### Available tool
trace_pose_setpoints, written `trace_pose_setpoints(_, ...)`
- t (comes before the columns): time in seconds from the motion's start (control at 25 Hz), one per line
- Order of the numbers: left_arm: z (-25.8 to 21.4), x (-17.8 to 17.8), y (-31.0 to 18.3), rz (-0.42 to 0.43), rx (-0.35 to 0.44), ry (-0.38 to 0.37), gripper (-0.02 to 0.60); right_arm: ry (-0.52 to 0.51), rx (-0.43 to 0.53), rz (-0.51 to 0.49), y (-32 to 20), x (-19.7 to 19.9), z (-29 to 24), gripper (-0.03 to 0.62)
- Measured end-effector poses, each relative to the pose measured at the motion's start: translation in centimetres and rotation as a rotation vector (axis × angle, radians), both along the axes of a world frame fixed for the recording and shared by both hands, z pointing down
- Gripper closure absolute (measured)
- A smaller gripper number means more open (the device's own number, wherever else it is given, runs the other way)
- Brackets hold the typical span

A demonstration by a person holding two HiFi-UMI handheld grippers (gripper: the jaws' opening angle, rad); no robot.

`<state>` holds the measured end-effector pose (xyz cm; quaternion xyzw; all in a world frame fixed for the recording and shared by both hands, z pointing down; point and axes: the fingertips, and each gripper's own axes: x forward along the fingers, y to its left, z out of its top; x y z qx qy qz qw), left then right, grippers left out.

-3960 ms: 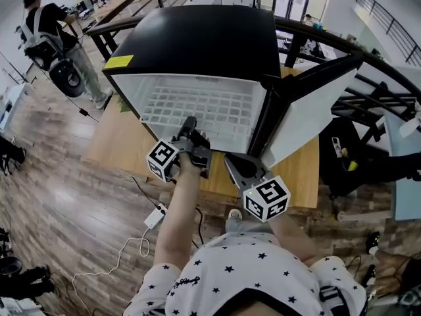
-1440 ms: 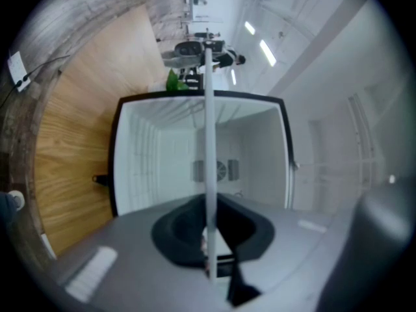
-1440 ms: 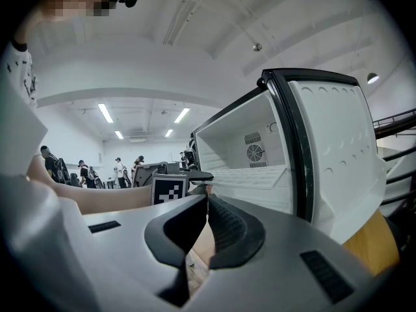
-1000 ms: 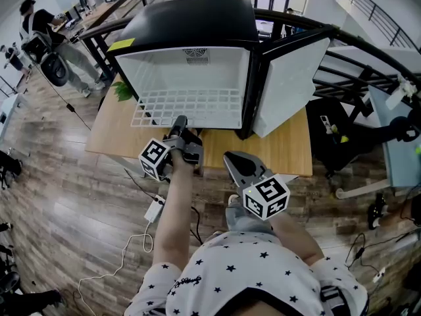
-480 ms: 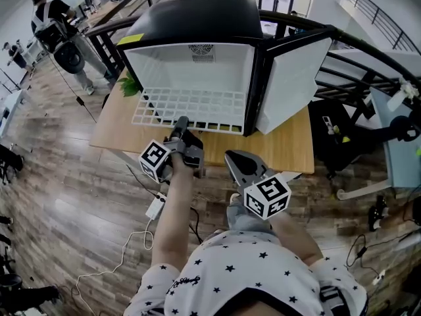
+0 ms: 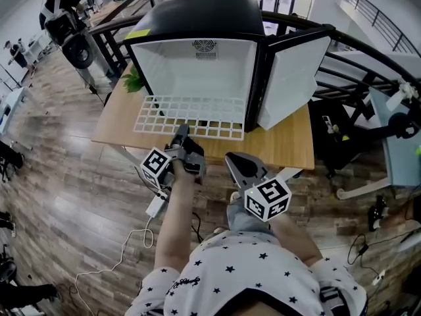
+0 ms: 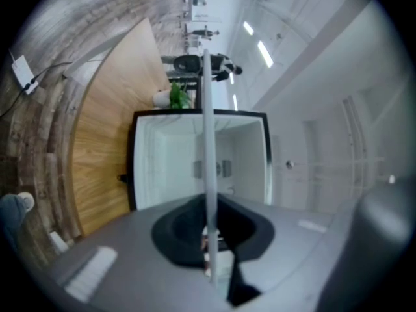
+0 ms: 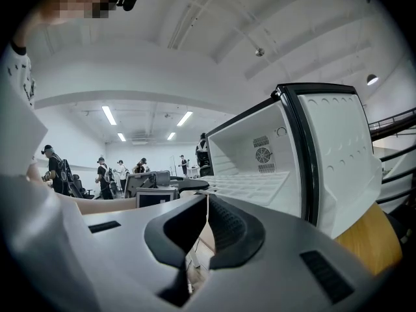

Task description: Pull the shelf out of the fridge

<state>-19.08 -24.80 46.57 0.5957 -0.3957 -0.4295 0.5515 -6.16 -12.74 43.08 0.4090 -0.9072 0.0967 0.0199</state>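
The fridge [image 6: 197,18] with a black top stands on a wooden table [image 6: 289,143], its door [image 6: 293,78] swung open to the right. A white wire shelf [image 6: 191,116] sticks far out of the white interior and hangs over the table. My left gripper [image 6: 180,133] is shut on the middle of the shelf's front edge. In the left gripper view the shelf [image 7: 207,142] runs edge-on as a thin line into the left gripper [image 7: 209,239]. My right gripper [image 6: 235,158] hovers off the table's near edge, shut and empty. The right gripper [image 8: 207,200] faces the fridge [image 8: 260,155] from the side.
A small green plant [image 6: 135,81] sits on the table left of the fridge. A power strip [image 6: 155,206] and cable lie on the wood floor below. People [image 6: 62,25] stand at the far left, and dark railings [image 6: 368,51] run behind on the right.
The shelf has slid further out of the fridge toward me, with the left gripper drawing back on its front edge. The right gripper has shifted only slightly.
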Motion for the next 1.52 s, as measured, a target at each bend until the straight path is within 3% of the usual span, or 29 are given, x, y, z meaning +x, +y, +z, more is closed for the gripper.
trace_pose_setpoints(0.88, 1.6, -2.4, 6.9, -0.025, -0.007, 0.008, 0.548, 0.006, -0.013, -0.033, 4.8, -1.1, 1.1, 0.571)
trace_pose_setpoints(1.52, 1.5, -2.2, 7.7, -0.019, -0.003, -0.002, 0.546, 0.005, -0.009, -0.042, 5.1, -1.1, 0.8, 0.572)
